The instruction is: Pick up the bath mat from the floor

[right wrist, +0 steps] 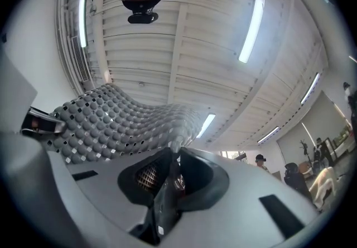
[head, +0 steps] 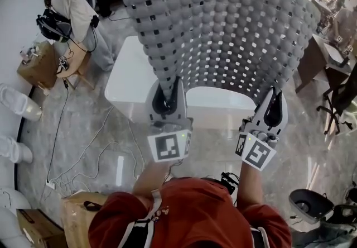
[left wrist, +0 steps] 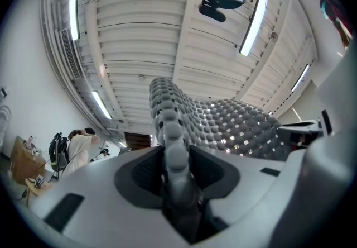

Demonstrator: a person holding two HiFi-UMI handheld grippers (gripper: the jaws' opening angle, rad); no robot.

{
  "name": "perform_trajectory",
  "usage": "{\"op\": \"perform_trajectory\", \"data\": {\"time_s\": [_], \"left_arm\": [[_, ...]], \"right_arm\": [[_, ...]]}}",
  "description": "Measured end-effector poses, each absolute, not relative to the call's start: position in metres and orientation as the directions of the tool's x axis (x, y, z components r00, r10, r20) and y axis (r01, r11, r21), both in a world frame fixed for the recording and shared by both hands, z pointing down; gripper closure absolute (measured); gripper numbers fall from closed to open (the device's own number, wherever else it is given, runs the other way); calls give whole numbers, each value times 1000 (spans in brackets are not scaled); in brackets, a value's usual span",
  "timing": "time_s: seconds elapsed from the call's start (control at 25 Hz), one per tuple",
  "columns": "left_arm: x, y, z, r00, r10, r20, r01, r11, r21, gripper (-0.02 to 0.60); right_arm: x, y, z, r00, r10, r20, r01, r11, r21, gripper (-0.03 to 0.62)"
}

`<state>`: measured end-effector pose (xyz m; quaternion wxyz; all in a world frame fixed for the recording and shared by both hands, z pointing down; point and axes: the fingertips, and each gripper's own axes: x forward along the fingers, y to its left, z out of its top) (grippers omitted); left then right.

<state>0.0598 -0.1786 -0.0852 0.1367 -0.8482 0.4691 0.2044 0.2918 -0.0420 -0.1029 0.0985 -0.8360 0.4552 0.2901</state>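
Two edge pinches carry everything: the left gripper [head: 166,96] clamps a row of bumps at one lower corner of the bath mat [head: 223,23], and the right gripper [head: 271,110] is nearly closed on a thin bit of the opposite corner. Risk as I judge it: the right bite looks shallow, so the limp sheet arching above could sag, pull free and drop onto the worktop [head: 125,82] or floor [head: 83,129]. Mat is grey and flexible, with pebble bumps and small square holes, fully off the floor.

the bath mat [head: 223,29] is grey, bumpy and pierced with small square holes, held up off the floor, arching upward in a curve
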Motion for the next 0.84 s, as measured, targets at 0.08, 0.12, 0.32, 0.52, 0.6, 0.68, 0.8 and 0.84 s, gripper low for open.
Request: {"op": "perform_trajectory", "data": {"time_s": [0.08, 0.12, 0.32, 0.52, 0.6, 0.68, 0.8, 0.84], "left_arm": [[62, -179, -86, 480, -739, -473, -850, -526, -41, 439], [63, -178, -85, 481, -739, -473, -849, -527, -40, 439], [62, -177, -84, 482, -736, -475, -847, -531, -36, 439], [69, -177, -84, 484, -738, -471, -845, -533, -34, 439], [68, -177, -83, 486, -737, -469, -843, -538, -29, 439], [65, -177, -80, 486, -734, -474, -842, -539, -28, 439], [61, -176, -72, 491, -736, -467, -839, -544, -25, 439], [61, -176, -70, 493, -736, -464, -838, -545, -24, 439]], "right_arm": [[293, -42, -103, 420, -705, -571, -816, -568, 102, 531], [294, -41, -102, 421, -705, -570, -816, -569, 102, 531], [294, -39, -101, 425, -704, -569, -813, -573, 103, 531], [301, -38, -103, 428, -705, -565, -810, -577, 106, 531], [300, -37, -102, 431, -705, -563, -808, -579, 107, 531], [296, -36, -99, 432, -705, -563, -807, -581, 109, 531], [292, -35, -92, 432, -706, -562, -807, -581, 110, 531], [291, -35, -90, 432, -706, -560, -807, -581, 110, 531]]}}
